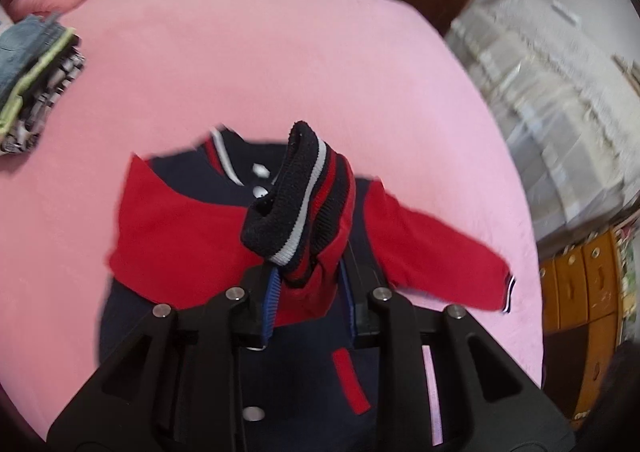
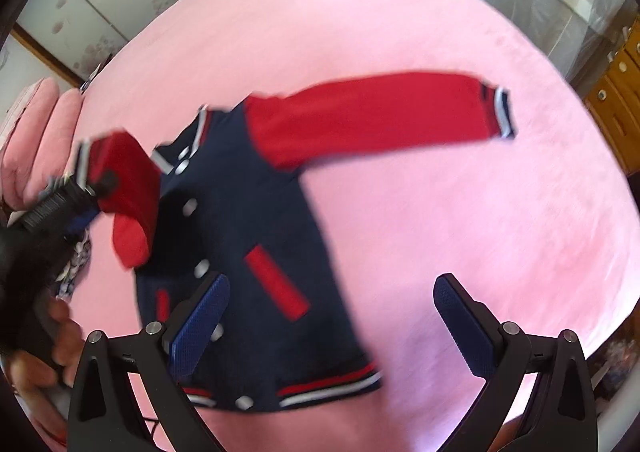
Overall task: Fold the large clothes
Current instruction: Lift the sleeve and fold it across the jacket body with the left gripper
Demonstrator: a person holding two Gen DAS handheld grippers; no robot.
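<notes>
While the jacket (image 2: 256, 236) lies flat on the pink bed (image 2: 400, 32), we keep the left gripper (image 1: 308, 292) clamped on its sleeve cuff (image 1: 296, 196) for folding inward; the right gripper (image 2: 332, 316) hovers spread, empty.

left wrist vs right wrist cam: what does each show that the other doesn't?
Left wrist only: the left gripper clamped on the striped cuff, close up, and a stack of folded clothes at the bed's edge.

Right wrist only: the right gripper open and empty, the jacket hem, and the other sleeve stretched out flat.

Both: the red-and-navy jacket on the pink bed.
</notes>
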